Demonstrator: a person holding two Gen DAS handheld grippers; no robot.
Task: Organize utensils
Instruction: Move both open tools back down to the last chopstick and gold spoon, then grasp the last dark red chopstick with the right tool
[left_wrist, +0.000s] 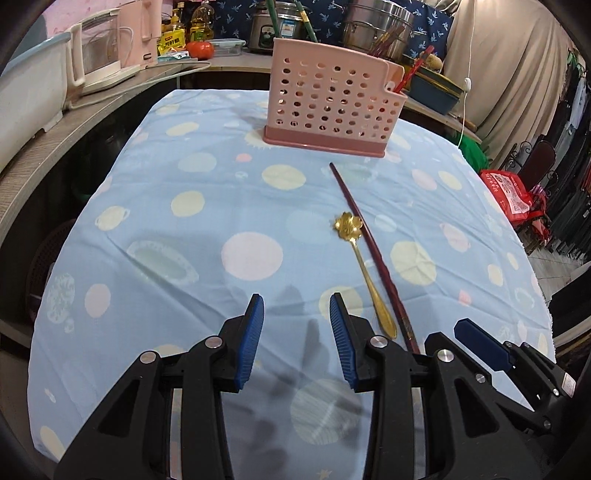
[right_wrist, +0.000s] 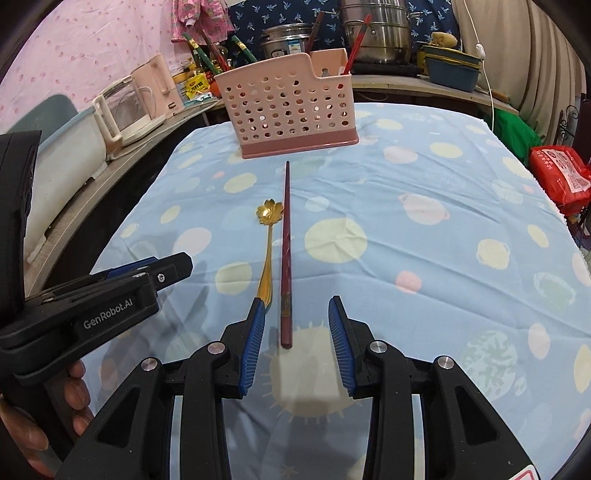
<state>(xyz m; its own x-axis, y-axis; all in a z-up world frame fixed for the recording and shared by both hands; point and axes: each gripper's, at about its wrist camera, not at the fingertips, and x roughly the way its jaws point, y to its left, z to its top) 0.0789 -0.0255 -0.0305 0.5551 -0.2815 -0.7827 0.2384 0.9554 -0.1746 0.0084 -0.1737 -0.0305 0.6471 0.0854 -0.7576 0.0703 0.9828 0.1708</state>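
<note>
Gold spoon (right_wrist: 266, 251) beside dark red chopstick (right_wrist: 286, 254) on dotted cloth; right gripper (right_wrist: 296, 325) spread around chopstick end, left gripper (left_wrist: 296, 325) agape, empty

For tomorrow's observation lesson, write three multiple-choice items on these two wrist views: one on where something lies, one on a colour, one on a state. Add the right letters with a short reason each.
1. Where does the dark red chopstick lie?
A. Inside the holder
B. On the tablecloth, beside the spoon
C. Across the kettle

2. What colour is the flower-shaped spoon?
A. Gold
B. Green
C. White

3. How does the right gripper stand?
A. Shut on the spoon
B. Shut on the chopstick
C. Open, holding nothing

Answers:
1 B: it lies flat on the blue tablecloth, next to the spoon, in front of the pink holder.
2 A: bowl and handle both shine gold.
3 C: its blue pads stand wide apart, the chopstick's near end lying loose between them. The left gripper is open too.
</note>
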